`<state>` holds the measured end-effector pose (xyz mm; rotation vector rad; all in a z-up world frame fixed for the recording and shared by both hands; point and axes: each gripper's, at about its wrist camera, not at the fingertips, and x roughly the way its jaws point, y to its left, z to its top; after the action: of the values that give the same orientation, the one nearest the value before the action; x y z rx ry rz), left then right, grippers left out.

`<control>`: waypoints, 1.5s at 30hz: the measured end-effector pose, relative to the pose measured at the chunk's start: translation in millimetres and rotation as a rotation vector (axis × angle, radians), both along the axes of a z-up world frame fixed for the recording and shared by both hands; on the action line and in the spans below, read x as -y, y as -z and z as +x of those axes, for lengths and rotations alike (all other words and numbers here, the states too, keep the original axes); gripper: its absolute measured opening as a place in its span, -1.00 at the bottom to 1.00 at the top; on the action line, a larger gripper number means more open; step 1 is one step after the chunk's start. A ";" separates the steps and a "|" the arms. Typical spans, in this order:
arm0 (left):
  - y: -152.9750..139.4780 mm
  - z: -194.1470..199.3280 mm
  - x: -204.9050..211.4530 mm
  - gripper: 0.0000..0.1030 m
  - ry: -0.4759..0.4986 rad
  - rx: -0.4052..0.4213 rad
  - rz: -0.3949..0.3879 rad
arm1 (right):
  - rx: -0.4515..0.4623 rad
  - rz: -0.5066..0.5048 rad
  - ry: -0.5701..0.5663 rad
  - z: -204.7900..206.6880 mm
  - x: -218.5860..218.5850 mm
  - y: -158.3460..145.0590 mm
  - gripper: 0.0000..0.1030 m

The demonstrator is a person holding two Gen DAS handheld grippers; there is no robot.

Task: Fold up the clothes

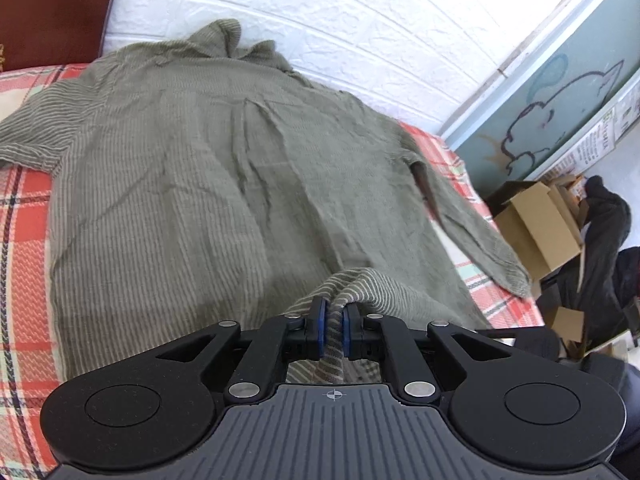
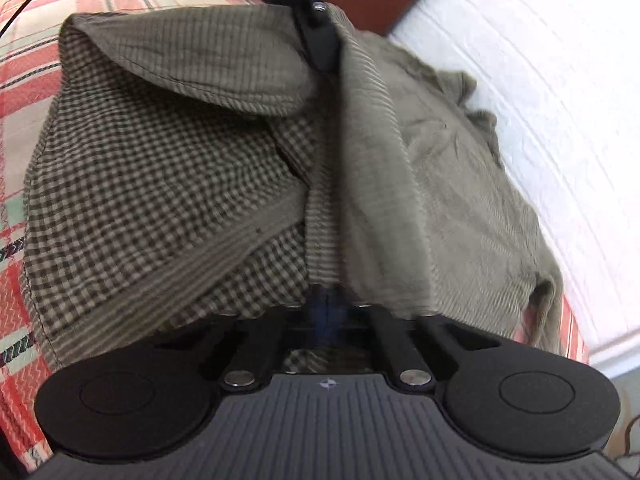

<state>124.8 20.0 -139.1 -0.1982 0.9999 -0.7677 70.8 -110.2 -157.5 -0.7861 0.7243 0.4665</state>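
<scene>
Because the green striped shirt (image 1: 192,168) is thin, crinkled and limp, it looks light and will sag and drag wherever it is not held, so I judge that a pinch on a hem, seam or doubled edge will carry it better than a grab at the loose middle. It lies spread on the plaid bedcover (image 1: 24,240), its collar toward twelve o'clock in the left wrist view and one sleeve trailing off toward four o'clock. The left gripper (image 1: 334,330) is closed to a narrow gap, pinching a bunched fold of the hem at six o'clock. The right gripper (image 2: 326,316) is blurred and half buried in cloth; its jaws seem closed on a ridge of the shirt, though I cannot tell for sure. A flap is turned over, showing the checked inside (image 2: 152,184). I count one shirt, two grippers, two sleeves in sight and at least two cardboard boxes (image 1: 536,224) at three o'clock.
</scene>
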 end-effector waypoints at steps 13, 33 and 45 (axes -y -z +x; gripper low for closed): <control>3.4 2.8 -3.3 -0.40 -0.049 0.050 0.081 | -0.135 0.407 0.024 -21.6 37.4 -67.2 -0.99; -7.9 6.2 -2.2 -0.39 -0.006 0.108 0.081 | -0.541 0.912 0.083 70.2 -0.6 -15.8 0.27; -5.6 -0.3 -28.3 -0.26 -0.044 0.143 0.134 | -0.559 1.050 0.080 68.7 21.6 -31.8 -1.00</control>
<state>124.4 48.4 -133.5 -0.0485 0.9050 -0.6631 139.5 -131.8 -125.7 0.3798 0.8766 0.8984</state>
